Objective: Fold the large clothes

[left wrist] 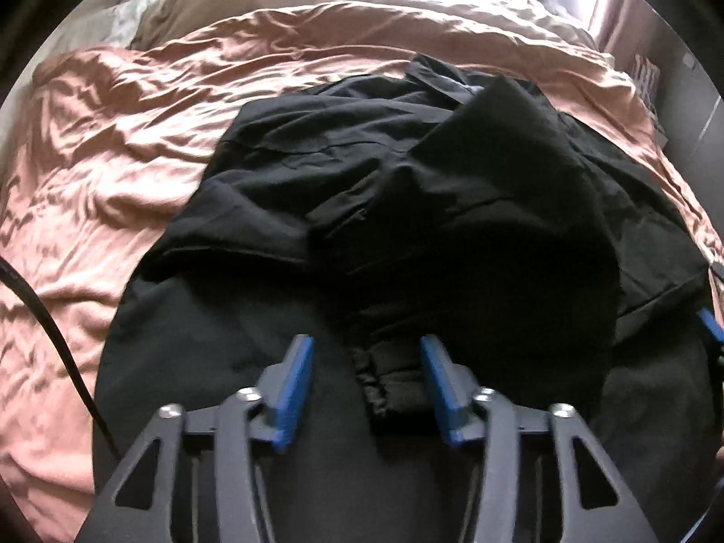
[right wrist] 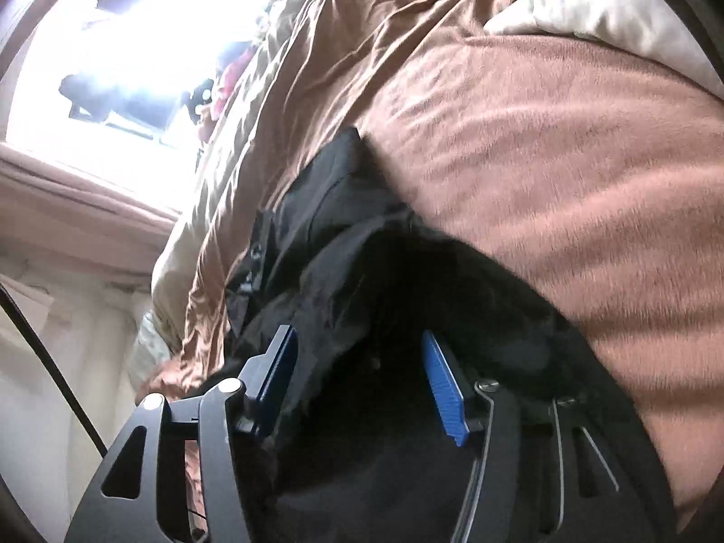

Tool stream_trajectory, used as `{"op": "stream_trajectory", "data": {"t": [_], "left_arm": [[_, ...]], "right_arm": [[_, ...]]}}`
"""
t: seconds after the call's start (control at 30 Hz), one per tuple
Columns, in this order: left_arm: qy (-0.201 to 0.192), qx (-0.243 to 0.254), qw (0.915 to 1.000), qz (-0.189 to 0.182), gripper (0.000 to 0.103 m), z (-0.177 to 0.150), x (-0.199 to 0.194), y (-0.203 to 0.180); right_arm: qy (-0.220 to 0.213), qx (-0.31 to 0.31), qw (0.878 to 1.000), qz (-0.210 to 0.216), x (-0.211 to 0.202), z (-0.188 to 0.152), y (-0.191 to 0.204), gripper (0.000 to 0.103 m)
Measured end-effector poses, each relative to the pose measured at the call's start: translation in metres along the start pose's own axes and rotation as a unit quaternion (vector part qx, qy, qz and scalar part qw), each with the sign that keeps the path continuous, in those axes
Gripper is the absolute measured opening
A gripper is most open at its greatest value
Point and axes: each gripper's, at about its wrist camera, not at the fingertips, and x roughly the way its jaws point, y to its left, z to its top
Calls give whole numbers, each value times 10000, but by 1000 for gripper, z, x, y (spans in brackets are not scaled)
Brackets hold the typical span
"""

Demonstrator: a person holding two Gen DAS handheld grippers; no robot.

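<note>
Jacket (left wrist: 407, 208), black, lies on the pink duvet (left wrist: 113, 158), long axis running away from the left gripper (left wrist: 366, 362), elastic cuff (left wrist: 389, 389) between its spread, empty jaws. Right gripper (right wrist: 357, 362), also spread, sits at the jacket's right edge, fabric between the jaws, not pinched. Left looks nearer the cuff.

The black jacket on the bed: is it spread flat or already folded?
Partly folded: in the left wrist view the black jacket has one sleeve laid across its body, above the open left gripper.
</note>
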Motion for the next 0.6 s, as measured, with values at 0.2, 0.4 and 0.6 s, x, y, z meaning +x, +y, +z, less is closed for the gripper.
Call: {"op": "stream_trajectory", "data": {"t": [0.2,0.4,0.6], "left_arm": [[4,375,9990,232,3,17,-12,-17],[-582,419,9964,445,1,50,-64,-4],[-970,664,9889,906,0,92,-87,8]], "right_arm": [[-45,257,9995,193,-4,0,-17,55],[-49,320,9993,212,-12,2,-23,55],[-39,207,9997,137,-12,3,-17,55]]}}
